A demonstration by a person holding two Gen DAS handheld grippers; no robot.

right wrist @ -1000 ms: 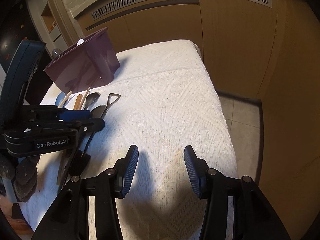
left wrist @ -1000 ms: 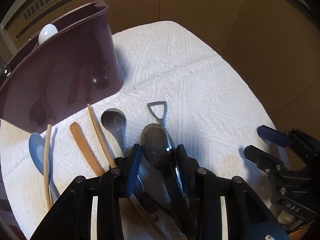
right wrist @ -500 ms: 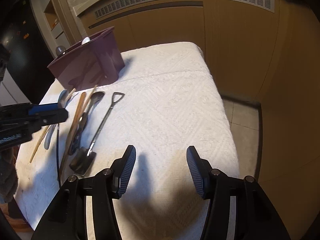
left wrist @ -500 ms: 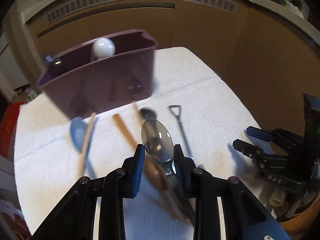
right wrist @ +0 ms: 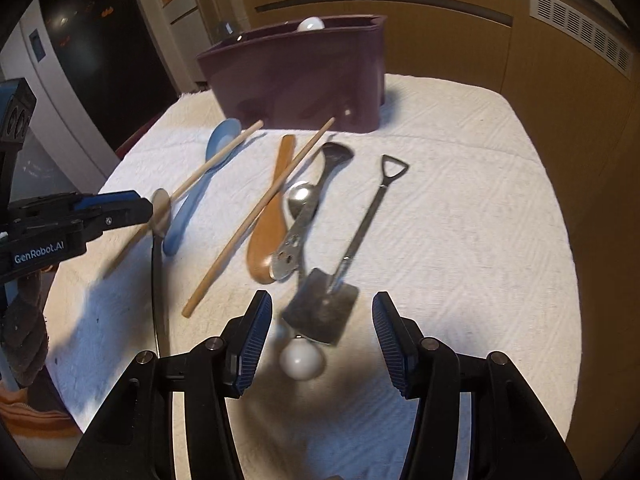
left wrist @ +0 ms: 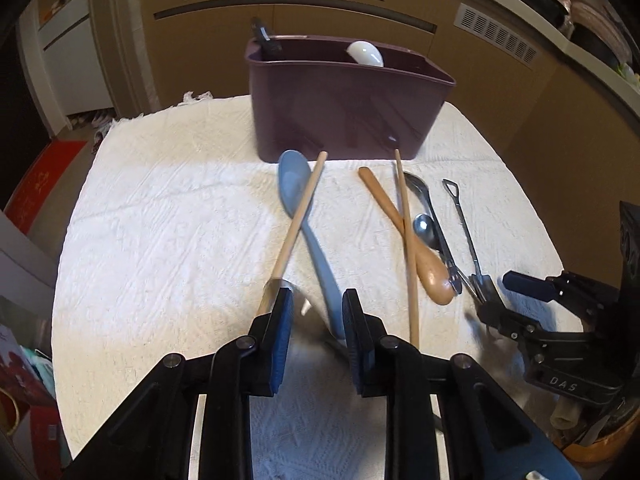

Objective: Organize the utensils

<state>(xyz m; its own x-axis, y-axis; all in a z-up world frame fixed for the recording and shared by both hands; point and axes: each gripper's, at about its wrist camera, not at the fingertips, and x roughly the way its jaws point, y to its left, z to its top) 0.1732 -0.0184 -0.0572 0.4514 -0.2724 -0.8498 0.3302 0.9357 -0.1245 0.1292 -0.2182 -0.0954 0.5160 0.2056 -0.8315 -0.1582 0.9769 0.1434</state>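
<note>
A purple utensil holder (left wrist: 344,100) stands at the far side of the white cloth (left wrist: 160,220); it also shows in the right wrist view (right wrist: 304,76). In front of it lie a blue spoon (left wrist: 304,208), two wooden chopsticks (left wrist: 298,220), a wooden spoon (left wrist: 424,264), metal spoons (left wrist: 426,226) and a small metal shovel (right wrist: 344,264). My left gripper (left wrist: 314,320) is shut on a metal spoon (right wrist: 160,216), held above the cloth; the spoon is blurred between the pads. My right gripper (right wrist: 320,332) is open and empty, just short of the shovel's blade.
A white round knob (right wrist: 301,362) lies between the right fingers. A white spoon (left wrist: 366,54) and a black handle (left wrist: 264,38) stand in the holder. Wooden cabinets (left wrist: 280,4) rise behind the table. A red box (left wrist: 36,184) sits on the floor left.
My left gripper has lifted the metal spoon off the pile and swung left, now facing the holder straight on. My right gripper has moved left and forward, up to the shovel.
</note>
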